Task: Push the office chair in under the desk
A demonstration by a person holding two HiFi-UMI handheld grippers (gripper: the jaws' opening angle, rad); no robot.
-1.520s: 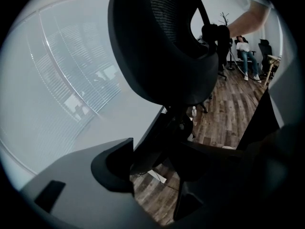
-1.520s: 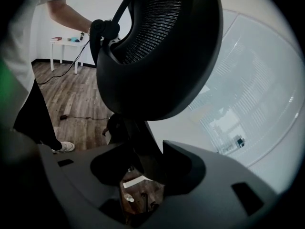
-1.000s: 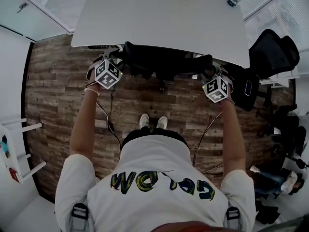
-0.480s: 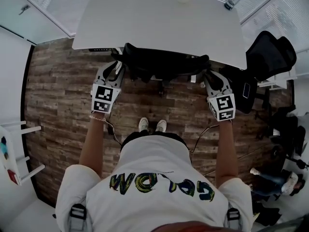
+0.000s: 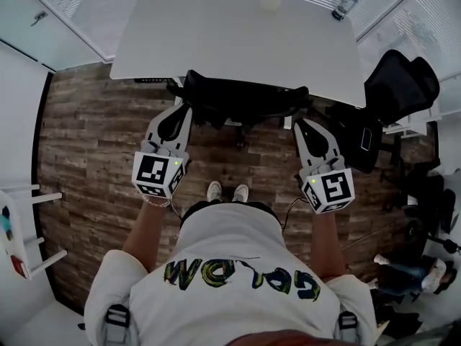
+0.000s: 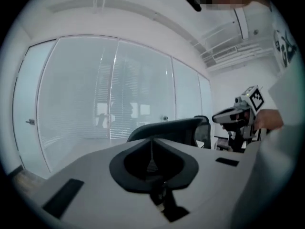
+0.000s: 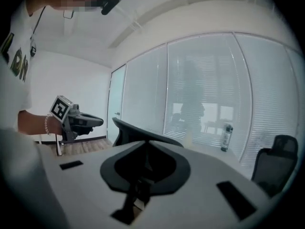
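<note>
The wood floor (image 5: 94, 143) lay open on both sides of the office chair (image 5: 245, 99), whose back filled the middle of the near edge of the bench (image 5: 238, 42). A second chair (image 5: 400, 85) crowded the right; a bottle (image 5: 346, 2) stood at the far corner.

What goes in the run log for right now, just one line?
office chair: pushed in under desk | left gripper: jaws just closed, nothing between | right gripper: jaws just closed, nothing between
</note>
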